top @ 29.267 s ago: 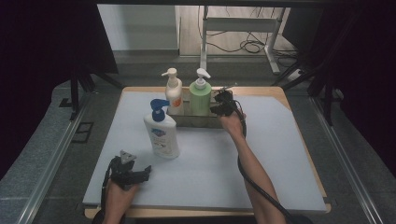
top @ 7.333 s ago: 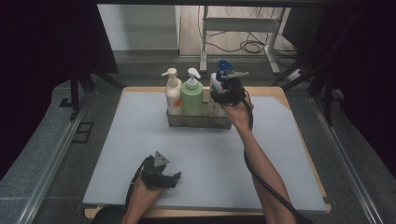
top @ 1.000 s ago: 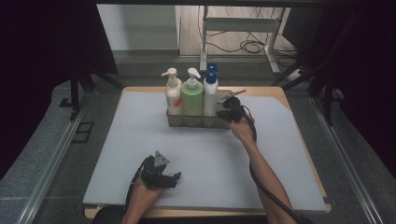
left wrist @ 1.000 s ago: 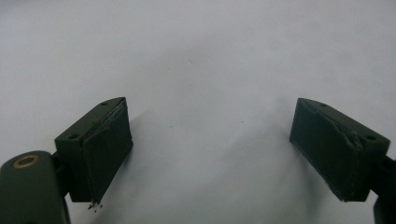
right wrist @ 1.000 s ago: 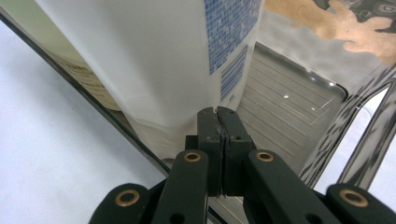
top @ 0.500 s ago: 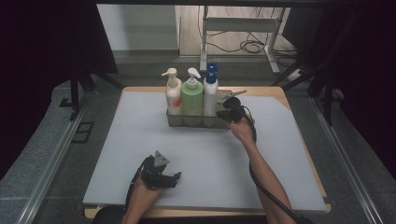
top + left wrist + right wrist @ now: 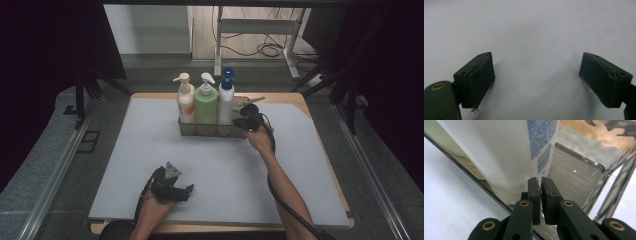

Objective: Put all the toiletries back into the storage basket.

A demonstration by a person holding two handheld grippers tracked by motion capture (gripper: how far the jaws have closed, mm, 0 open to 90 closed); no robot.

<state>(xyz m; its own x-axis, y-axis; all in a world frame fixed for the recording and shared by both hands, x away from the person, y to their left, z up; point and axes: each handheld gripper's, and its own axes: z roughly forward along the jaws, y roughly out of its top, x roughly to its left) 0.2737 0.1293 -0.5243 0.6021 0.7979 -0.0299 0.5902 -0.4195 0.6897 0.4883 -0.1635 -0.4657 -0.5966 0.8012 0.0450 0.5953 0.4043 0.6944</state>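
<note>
A clear tray (image 7: 212, 131) at the far middle of the mat holds three pump bottles in a row: an orange-and-white one (image 7: 185, 102), a green one (image 7: 206, 102) and a white one with a blue pump (image 7: 226, 100). My right gripper (image 7: 240, 121) sits at the tray's right end. In the right gripper view its fingertips (image 7: 540, 181) reach over the tray's rim (image 7: 461, 165) toward the base of the white bottle (image 7: 499, 152). Its jaws have just been opening slightly, leaving a thin slit with nothing seen between them. My left gripper (image 7: 187, 191) rests near the front edge, open (image 7: 536, 80) over bare mat.
The grey mat (image 7: 150, 150) covers a wooden table whose edge (image 7: 320, 112) shows at the far right. Metal rails (image 7: 60, 165) run along both sides. Behind the table stand a desk frame (image 7: 260, 27) and floor cables.
The blue-pump bottle, earlier standing on the mat and then carried by the right gripper, now stands in the tray. Over the last second nothing has visibly moved.
</note>
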